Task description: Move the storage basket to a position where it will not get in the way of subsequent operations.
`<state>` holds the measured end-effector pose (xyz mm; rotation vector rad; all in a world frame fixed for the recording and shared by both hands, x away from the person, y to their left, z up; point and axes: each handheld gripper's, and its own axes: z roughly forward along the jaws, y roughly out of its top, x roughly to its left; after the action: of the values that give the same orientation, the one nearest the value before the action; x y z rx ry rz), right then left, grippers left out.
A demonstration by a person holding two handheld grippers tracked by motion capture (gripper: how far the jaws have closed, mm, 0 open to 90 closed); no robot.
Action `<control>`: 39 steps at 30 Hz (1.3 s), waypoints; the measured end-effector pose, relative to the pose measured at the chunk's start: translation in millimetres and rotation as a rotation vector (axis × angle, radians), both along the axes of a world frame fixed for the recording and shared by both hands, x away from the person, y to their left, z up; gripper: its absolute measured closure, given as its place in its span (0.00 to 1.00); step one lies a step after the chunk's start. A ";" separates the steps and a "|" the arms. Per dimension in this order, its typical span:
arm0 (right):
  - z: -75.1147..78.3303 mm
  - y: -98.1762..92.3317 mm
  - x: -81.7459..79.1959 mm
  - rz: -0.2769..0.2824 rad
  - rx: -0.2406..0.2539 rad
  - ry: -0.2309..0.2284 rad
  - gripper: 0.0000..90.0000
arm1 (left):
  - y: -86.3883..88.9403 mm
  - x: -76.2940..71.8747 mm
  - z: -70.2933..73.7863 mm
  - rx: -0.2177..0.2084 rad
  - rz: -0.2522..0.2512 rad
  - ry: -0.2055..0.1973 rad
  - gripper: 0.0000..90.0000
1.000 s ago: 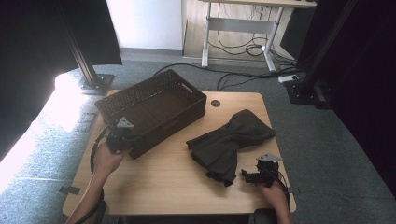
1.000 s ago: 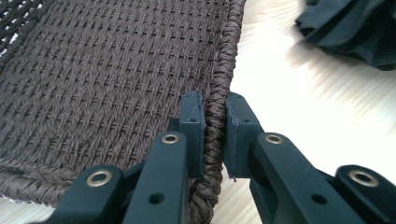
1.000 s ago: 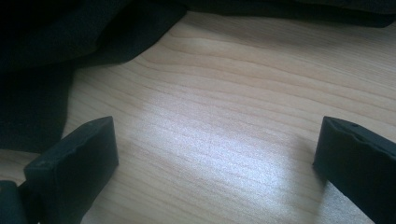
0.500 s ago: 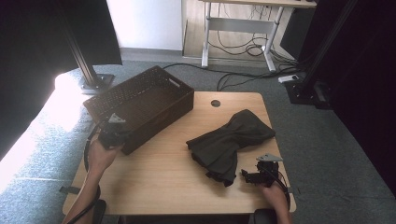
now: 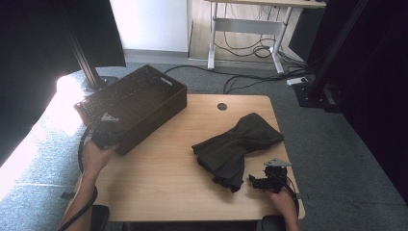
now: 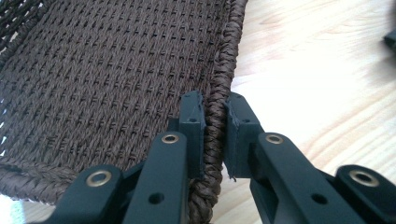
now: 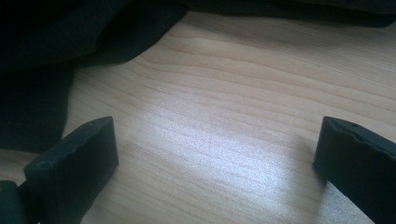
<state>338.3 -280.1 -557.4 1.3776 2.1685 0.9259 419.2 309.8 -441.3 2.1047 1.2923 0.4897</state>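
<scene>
A dark brown woven basket sits at the table's far left corner, partly over the edge. My left gripper is shut on the basket's braided rim, one jaw inside the wall and one outside. A dark crumpled garment lies on the right half of the wooden table. My right gripper rests near the front right edge, just beside the garment's lower end; its jaws stand wide open over bare wood, with the dark cloth beyond them.
A round cable hole marks the table's back edge. Beyond the table are grey carpet, black stand legs at the left and a desk frame with cables at the back.
The basket has slid left and away toward the table's far left corner, pulled by my left gripper, which holds its rim throughout. The right gripper and garment stayed put.
</scene>
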 end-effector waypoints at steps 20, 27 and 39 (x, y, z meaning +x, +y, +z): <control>0.0 0.0 0.1 0.001 0.001 0.000 0.00 | 33.3 29.8 2.0 0.000 0.055 0.025 0.88; 0.0 0.0 0.0 0.000 0.000 0.000 0.00 | 40.7 41.1 2.4 0.010 0.062 0.028 0.87; 0.0 0.0 0.1 0.000 0.000 0.000 0.00 | 46.3 57.8 3.2 0.019 0.079 0.039 0.87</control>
<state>338.4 -280.1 -557.4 1.3771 2.1684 0.9261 477.0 356.1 -438.1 2.0942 1.4032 0.4980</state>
